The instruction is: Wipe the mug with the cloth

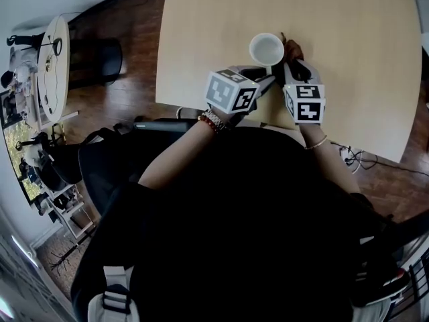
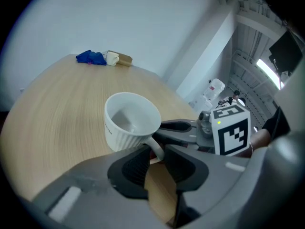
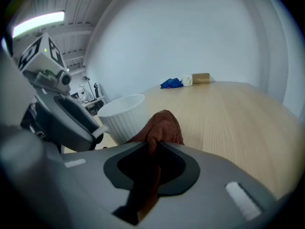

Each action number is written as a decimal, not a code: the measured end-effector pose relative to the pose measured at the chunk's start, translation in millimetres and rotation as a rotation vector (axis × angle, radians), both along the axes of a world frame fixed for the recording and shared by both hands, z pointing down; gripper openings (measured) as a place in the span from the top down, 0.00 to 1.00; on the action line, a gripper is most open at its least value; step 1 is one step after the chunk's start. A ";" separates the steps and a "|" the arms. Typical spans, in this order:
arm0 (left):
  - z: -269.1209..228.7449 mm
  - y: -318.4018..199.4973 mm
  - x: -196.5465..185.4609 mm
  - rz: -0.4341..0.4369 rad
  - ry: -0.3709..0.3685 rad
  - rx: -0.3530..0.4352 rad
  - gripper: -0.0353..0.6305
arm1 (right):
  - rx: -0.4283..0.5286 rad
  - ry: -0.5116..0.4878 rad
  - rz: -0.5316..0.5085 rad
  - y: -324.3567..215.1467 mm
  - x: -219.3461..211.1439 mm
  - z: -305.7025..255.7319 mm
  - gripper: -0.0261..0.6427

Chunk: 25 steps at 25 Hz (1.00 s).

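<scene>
My left hand-held gripper pinches the white ribbed mug by its handle, upright near the surface's near edge. My right hand-held gripper clamps the rust-brown cloth just beside it.

cloth mostly hidden within right gripper, far tabletop items unidentifiable

A pale wooden table spreads beneath and ahead of both pairs of jaws. Far ahead of the left gripper's jaws, at the table's far edge, a crumpled blue thing, a small white object and a brown box lie close together in a row. Seen from the right gripper, the same row lies ahead of the jaws and slightly right. Well off to the left of the jaws, a black seat and a cluttered round white table stand on the dark wood floor.
</scene>
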<state>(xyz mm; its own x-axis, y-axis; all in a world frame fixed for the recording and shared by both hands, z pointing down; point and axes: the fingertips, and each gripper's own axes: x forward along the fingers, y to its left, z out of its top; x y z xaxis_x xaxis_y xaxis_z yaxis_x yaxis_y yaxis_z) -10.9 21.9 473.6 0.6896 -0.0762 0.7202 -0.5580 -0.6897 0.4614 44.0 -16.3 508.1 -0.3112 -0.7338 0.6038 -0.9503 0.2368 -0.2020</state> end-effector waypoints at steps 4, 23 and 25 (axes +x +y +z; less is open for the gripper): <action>0.5 2.1 -7.7 0.031 -0.047 0.002 0.80 | 0.018 -0.157 -0.002 -1.5 2.9 -19.7 0.86; 8.5 3.2 -36.3 0.414 -0.322 0.225 0.82 | -0.027 -0.177 -0.095 -17.9 15.5 -47.3 0.86; 8.2 2.9 -36.2 0.428 -0.331 0.236 0.81 | -0.046 -0.170 -0.090 -18.0 15.6 -38.8 0.86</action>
<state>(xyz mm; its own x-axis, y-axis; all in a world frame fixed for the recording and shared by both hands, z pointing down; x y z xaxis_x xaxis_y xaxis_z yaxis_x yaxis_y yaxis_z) -47.1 24.8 481.8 0.4354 -0.0255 0.8999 -0.2959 -0.9481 0.1163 59.6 -34.3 469.2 -0.4746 -0.6714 0.5691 -0.8771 0.3061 -0.3703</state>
